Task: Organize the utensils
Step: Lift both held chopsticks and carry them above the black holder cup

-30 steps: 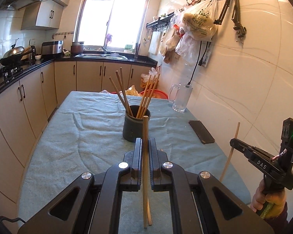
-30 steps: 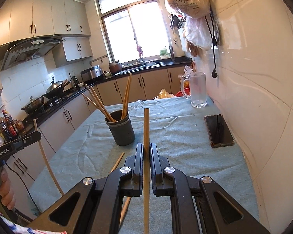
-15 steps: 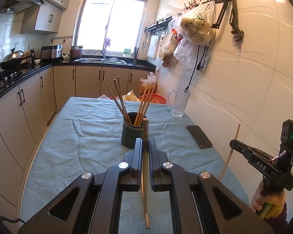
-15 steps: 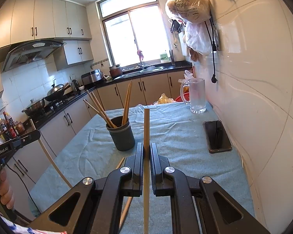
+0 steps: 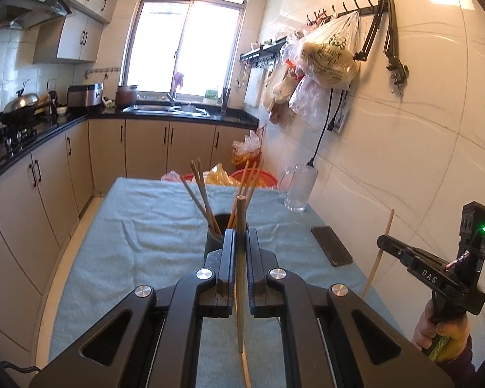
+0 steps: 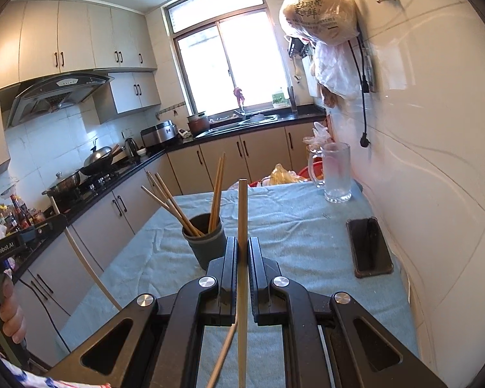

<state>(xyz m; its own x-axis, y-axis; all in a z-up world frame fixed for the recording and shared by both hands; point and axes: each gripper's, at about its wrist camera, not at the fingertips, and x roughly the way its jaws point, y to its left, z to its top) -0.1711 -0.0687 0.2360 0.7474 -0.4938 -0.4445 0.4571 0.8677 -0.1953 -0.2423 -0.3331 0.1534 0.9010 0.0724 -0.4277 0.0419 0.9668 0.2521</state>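
Observation:
A dark grey holder cup [image 6: 205, 242] with several wooden chopsticks stands mid-table; it also shows in the left wrist view [image 5: 214, 237], partly hidden by the fingers. My left gripper [image 5: 241, 239] is shut on a wooden chopstick [image 5: 240, 274], held upright above the near table. My right gripper [image 6: 242, 245] is shut on another chopstick [image 6: 242, 258], upright, right of the cup. One more chopstick [image 6: 223, 359] lies on the cloth below the right gripper. The right gripper shows in the left wrist view [image 5: 383, 244], the left gripper in the right wrist view [image 6: 56, 221].
The table has a blue-green cloth [image 5: 139, 226]. A black phone [image 6: 370, 247] lies near the right wall. A glass mug [image 6: 336, 173] stands at the far right, with a red basin [image 5: 255, 176] and bags behind. Kitchen cabinets [image 5: 29, 194] run along the left.
Both grippers have risen and tilted upward with their chopsticks, so the table and cup sit lower and farther in both views. Grips unchanged.

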